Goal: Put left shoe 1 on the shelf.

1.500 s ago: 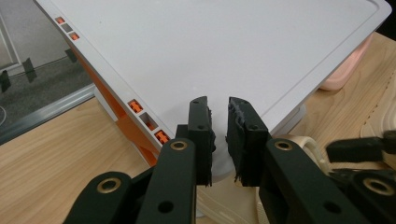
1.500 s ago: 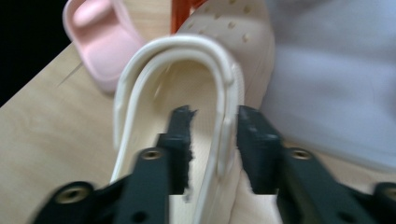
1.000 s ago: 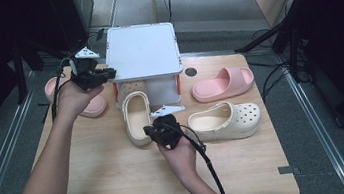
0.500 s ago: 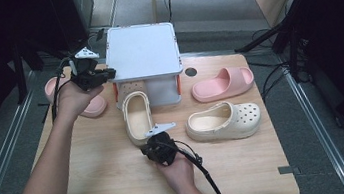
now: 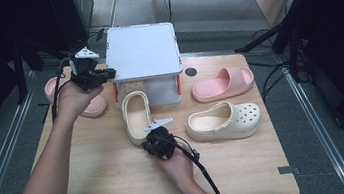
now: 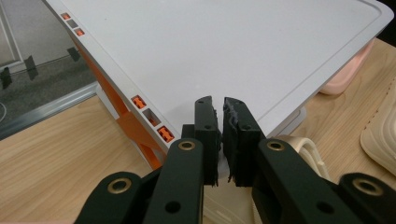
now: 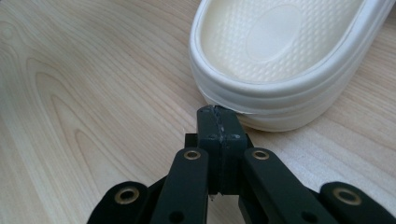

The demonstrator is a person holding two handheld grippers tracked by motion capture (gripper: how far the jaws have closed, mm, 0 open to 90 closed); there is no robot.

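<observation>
A cream clog (image 5: 136,114) lies open side up in front of a white lidded box (image 5: 142,50) with orange latches. My right gripper (image 5: 147,143) is shut with nothing in it, and its tips (image 7: 218,114) touch the rounded heel of that clog (image 7: 280,46). My left gripper (image 5: 109,75) is held up at the box's left edge. In the left gripper view its jaws (image 6: 220,105) stand together over the near corner of the white lid (image 6: 210,46). Whether they pinch the rim is hidden.
A second cream clog (image 5: 223,120) lies to the right of the first. A pink slide (image 5: 223,82) sits behind it, and another pink shoe (image 5: 91,106) lies at the left, partly behind my left hand. The wooden table (image 5: 111,185) has bare space near its front edge.
My right gripper has drawn back toward the near edge and a little to the left, now at the clog's heel. The left gripper and the shoes have stayed put.
</observation>
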